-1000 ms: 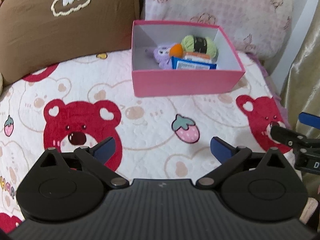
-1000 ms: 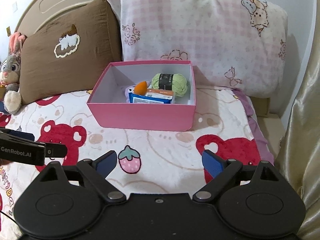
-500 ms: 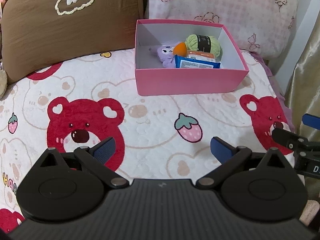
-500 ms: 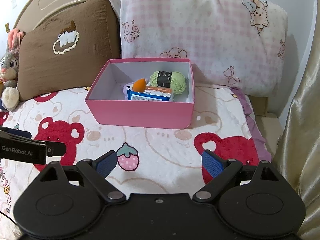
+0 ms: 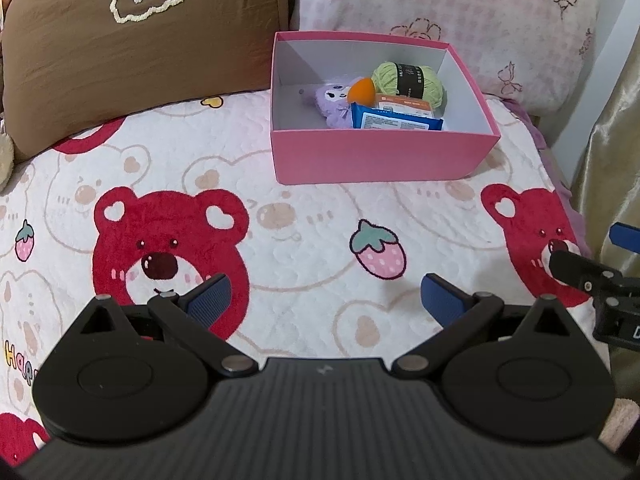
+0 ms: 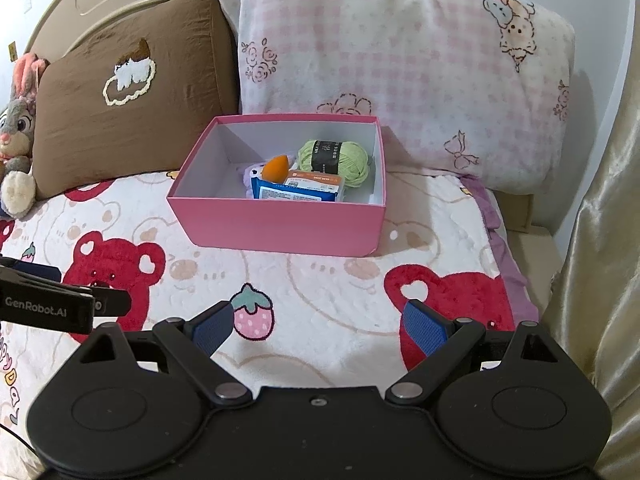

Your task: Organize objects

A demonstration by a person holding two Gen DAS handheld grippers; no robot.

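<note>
Left gripper and right gripper hang over the bear-print bedspread, both sets of jaws spread apart with nothing between them. The pink box sits on the bed well apart from both, at 12 o'clock from each gripper, against the pillows. Inside it: a blue packet nearest, an orange-labelled packet behind, a purple plush at 9 o'clock of these with an orange piece on it, green yarn farthest.

An open pink box on the bed holds green yarn, a purple plush, an orange piece and two packets.
</note>
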